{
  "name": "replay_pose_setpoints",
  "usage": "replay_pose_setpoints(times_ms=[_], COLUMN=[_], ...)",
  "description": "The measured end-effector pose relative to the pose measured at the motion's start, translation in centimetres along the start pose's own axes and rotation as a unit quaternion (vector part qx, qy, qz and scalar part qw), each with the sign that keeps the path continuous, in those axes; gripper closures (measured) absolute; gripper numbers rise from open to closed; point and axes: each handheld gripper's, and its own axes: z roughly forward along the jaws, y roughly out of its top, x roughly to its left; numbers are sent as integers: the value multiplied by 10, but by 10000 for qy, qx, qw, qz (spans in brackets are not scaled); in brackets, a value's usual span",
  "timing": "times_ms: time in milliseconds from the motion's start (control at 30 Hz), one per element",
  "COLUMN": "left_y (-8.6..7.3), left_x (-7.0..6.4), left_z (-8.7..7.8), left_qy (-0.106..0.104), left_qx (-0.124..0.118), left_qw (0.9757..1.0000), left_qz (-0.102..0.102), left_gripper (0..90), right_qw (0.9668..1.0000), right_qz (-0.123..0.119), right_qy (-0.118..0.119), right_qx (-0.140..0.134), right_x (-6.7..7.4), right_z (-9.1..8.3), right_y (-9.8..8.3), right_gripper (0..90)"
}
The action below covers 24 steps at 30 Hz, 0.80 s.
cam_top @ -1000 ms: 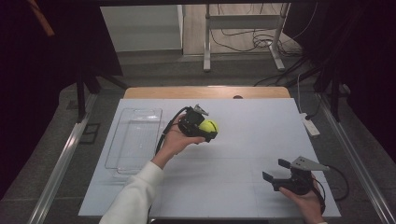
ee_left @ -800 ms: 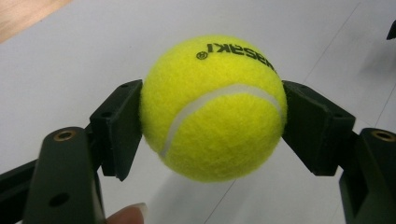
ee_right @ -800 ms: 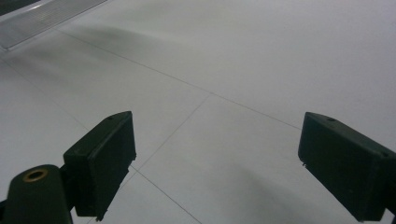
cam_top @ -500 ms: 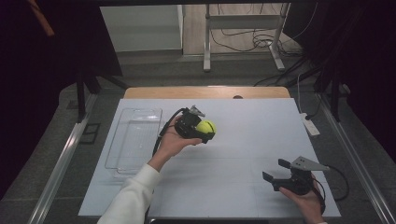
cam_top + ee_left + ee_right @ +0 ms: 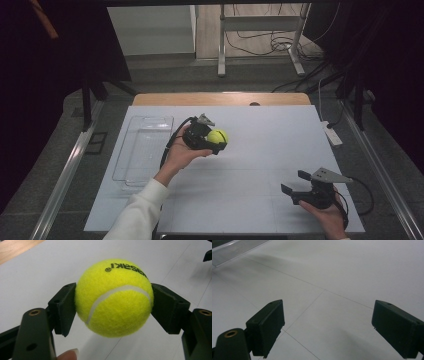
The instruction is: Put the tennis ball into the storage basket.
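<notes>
I have the left hand-held gripper (image 5: 216, 141) clenched on the fuzzy yellow-green tennis ball (image 5: 218, 136); in the left gripper view the two black pads press the ball (image 5: 114, 297) at its nine and three o'clock sides, with black lettering along its top and a white seam curving across its face. The ball hangs clear above the white surface (image 5: 260, 150), a little left of the middle in the high view. My left hand (image 5: 181, 154) wraps the gripper body from below, a white sleeve (image 5: 136, 215) running down toward six o'clock.

At about nine o'clock from the ball, a clear rectangular plastic tray (image 5: 142, 150) lies flat near the left edge of the surface, well apart from the ball.

My right hand-held gripper (image 5: 295, 182) sits low at around five o'clock from the ball, near the front edge. It is released: in the right gripper view its jaws stand wide apart with bare white surface (image 5: 332, 285) between them.
</notes>
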Motion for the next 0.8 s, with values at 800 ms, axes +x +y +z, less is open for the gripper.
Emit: replay_pose_setpoints(times_ms=[800], left_y=[-17], left_x=[7], left_z=[-20], left_qy=[18], left_qx=[-178], left_qw=[9998], left_qz=[-65], left_gripper=[266], right_qw=[10000], right_qz=[13], right_qy=[-31], right_qx=[25], right_x=[0], right_z=[1], right_y=[-1], right_gripper=[111])
